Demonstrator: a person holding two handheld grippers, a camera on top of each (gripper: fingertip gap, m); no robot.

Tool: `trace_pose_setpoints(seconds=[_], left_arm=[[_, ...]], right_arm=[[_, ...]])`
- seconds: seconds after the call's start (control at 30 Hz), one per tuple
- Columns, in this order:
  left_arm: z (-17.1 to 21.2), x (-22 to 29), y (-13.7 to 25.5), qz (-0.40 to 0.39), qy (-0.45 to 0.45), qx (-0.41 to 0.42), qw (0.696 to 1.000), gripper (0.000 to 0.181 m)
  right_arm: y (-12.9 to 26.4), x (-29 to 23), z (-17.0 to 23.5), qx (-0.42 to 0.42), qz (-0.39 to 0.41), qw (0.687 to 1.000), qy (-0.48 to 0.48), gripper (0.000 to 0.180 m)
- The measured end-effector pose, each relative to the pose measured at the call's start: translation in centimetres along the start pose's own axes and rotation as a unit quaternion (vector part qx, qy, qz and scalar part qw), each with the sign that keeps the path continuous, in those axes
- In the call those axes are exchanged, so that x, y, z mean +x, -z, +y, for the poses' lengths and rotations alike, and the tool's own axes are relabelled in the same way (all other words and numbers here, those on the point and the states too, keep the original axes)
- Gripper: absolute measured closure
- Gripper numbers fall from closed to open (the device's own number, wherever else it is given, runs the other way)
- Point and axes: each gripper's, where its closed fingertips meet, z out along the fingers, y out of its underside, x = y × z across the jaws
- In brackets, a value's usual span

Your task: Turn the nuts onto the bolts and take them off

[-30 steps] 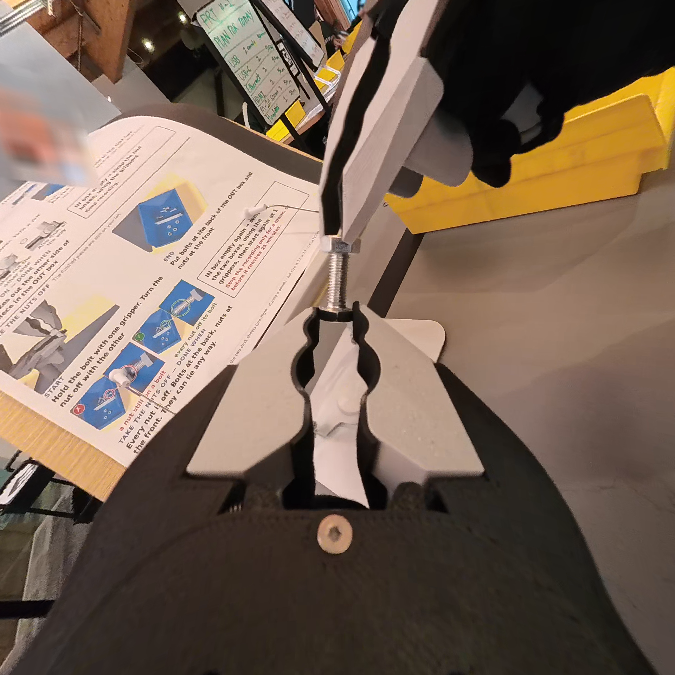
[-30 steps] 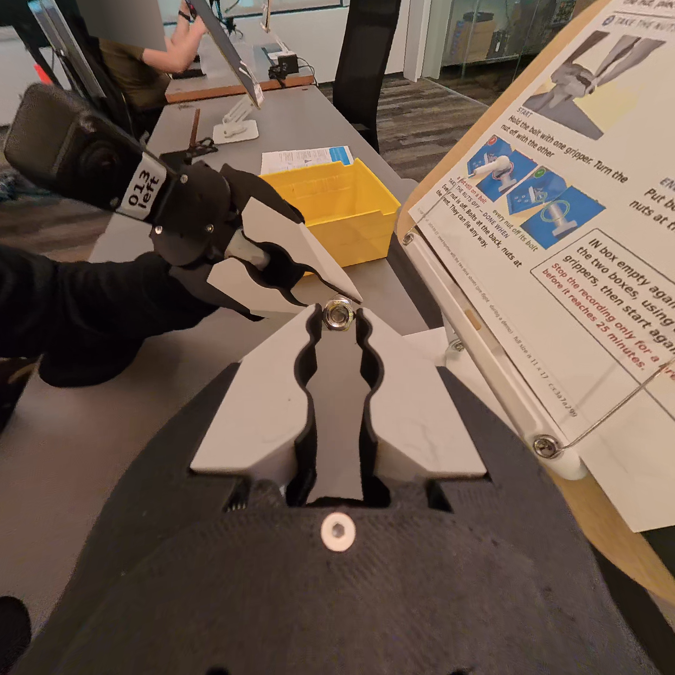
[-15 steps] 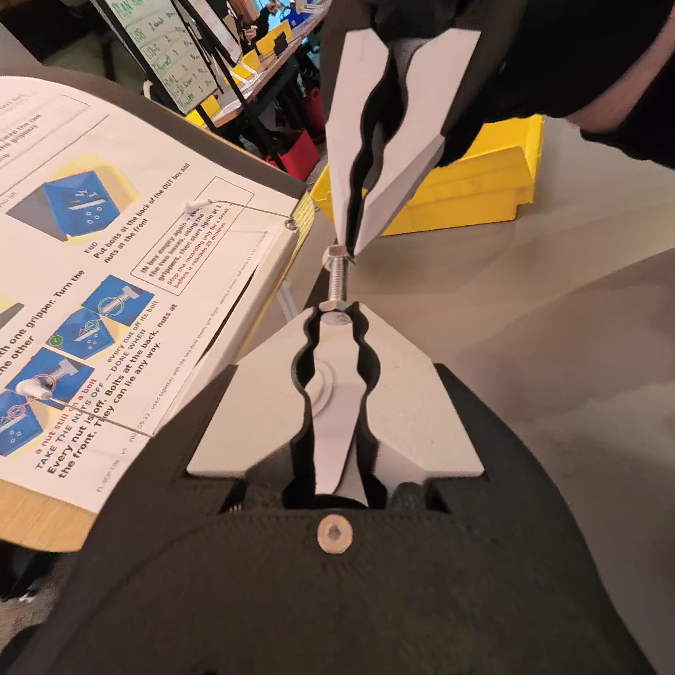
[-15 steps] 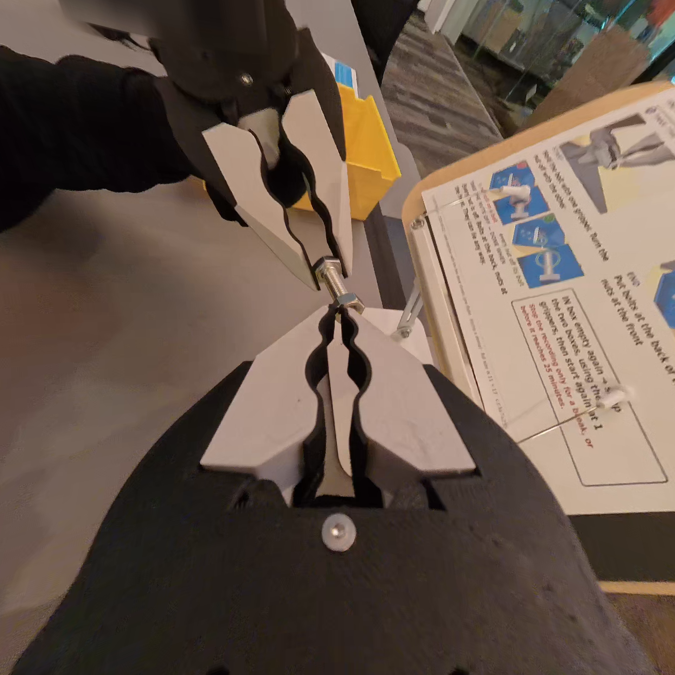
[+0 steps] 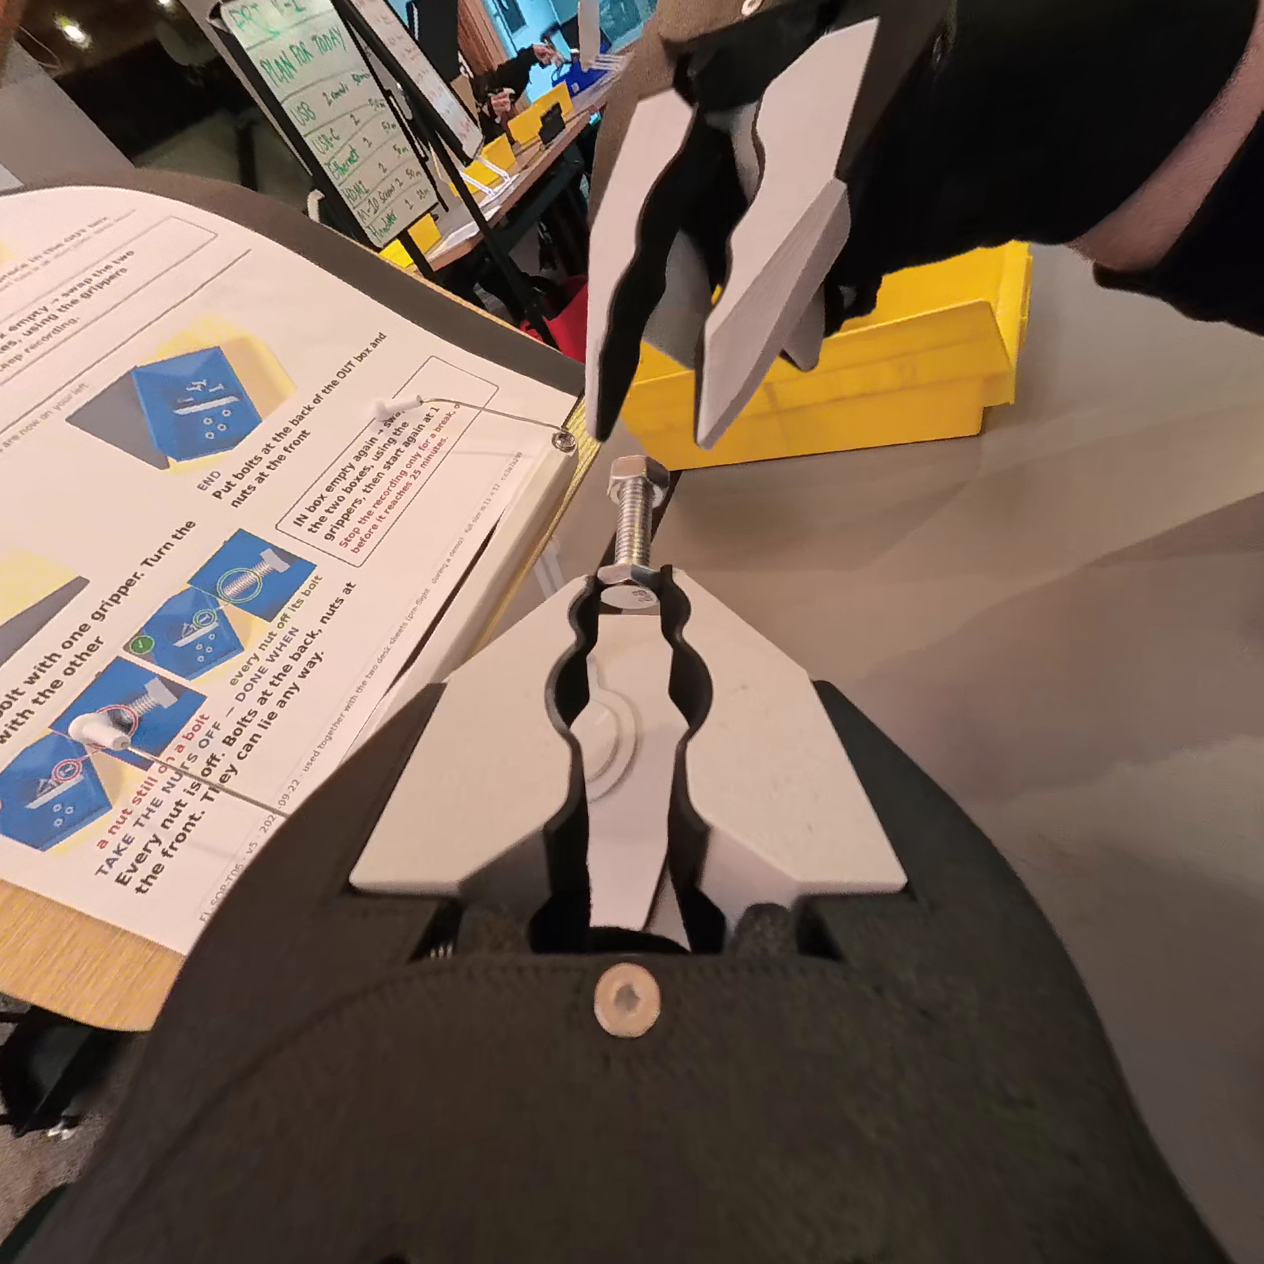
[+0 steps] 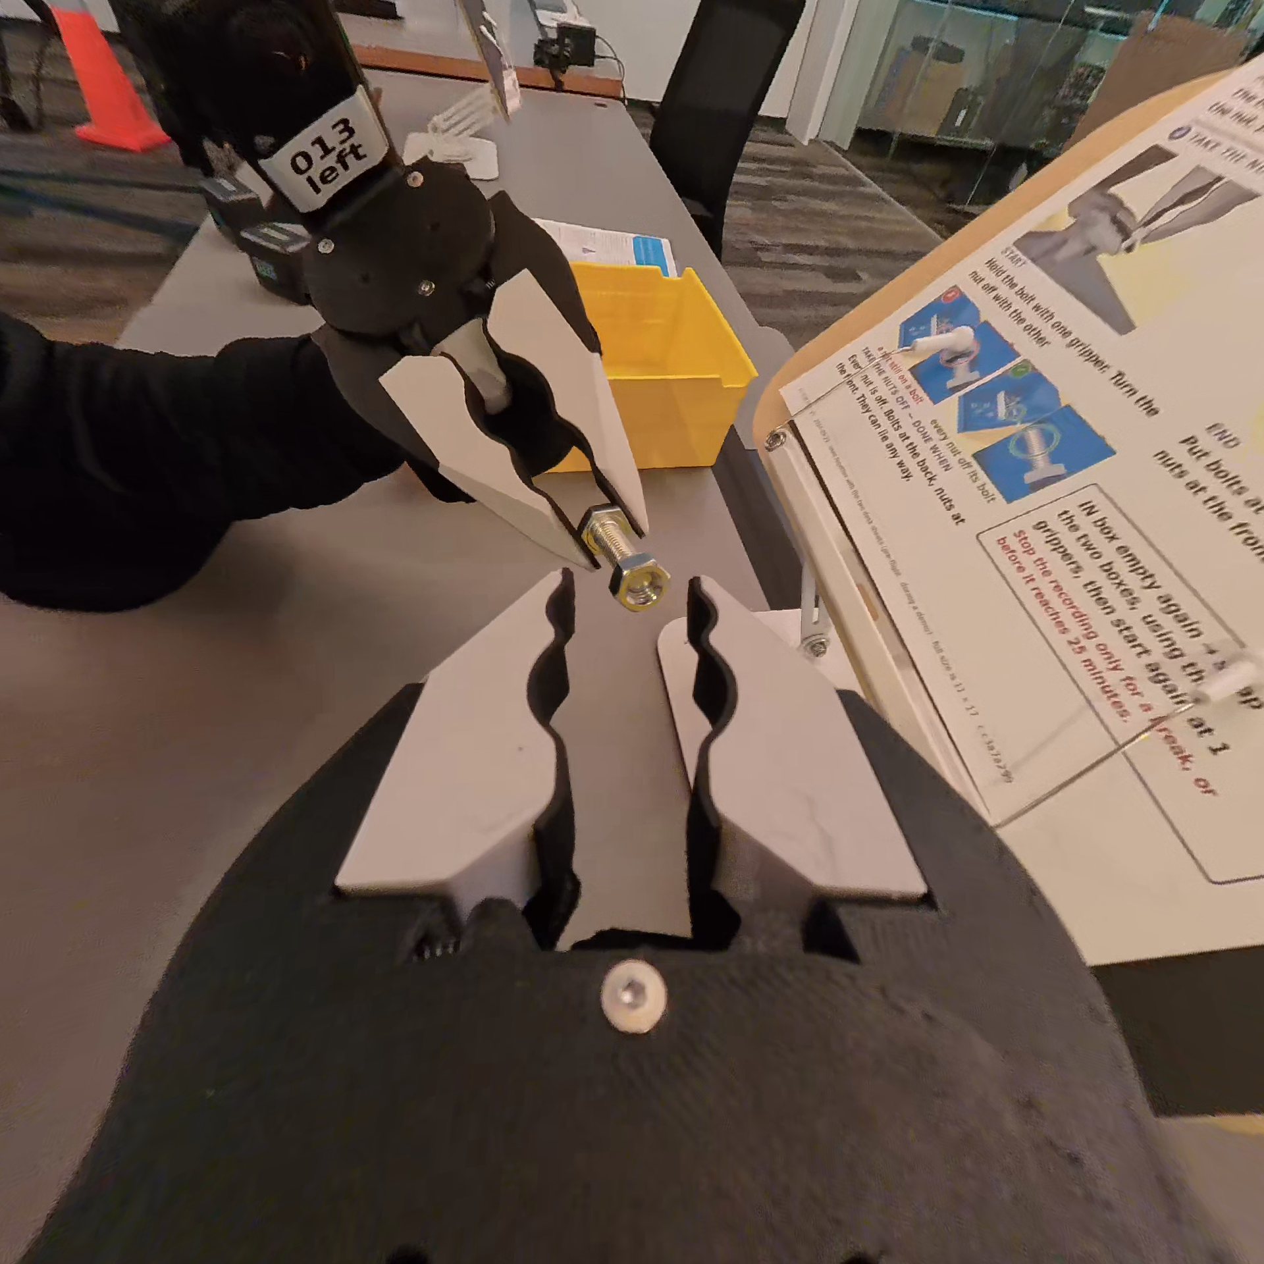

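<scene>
Threaded steel bolt (image 5: 634, 523) pinched by its hex head in closed left fingers (image 5: 629, 581), above grey surface (image 5: 957, 615). Hex nut (image 6: 639, 583) at shank's tip, untouched. Right fingers (image 6: 626, 588) spread, flanking nut. Yellow plastic bin (image 6: 674, 369) behind.

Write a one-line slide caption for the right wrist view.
Left gripper clamps a silver threaded bolt; open right gripper faces its hexagonal steel nut.

Shiny metal bolt (image 5: 635, 521) — threaded

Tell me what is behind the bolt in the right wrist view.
The left hand-held gripper holds the bolt by its head; a yellow bin stands farther back. The bin's contents are hidden.
</scene>
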Motion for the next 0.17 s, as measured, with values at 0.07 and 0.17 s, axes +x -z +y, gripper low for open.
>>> trace_pose_setpoints(seconds=[0.07, 0.17], left_arm=[[-0.08, 0.02, -0.04, -0.003, -0.004, 0.001, 1.0, 0.165], [-0.18, 0.07, -0.13, -0.008, -0.011, 0.001, 1.0, 0.165]], right_arm=[[-0.33, 0.06, 0.13, 0.001, -0.005, 1.0, -0.019, 0.152], [-0.81, -0.15, 0.2, 0.007, -0.023, 0.999, -0.047, 0.156]])
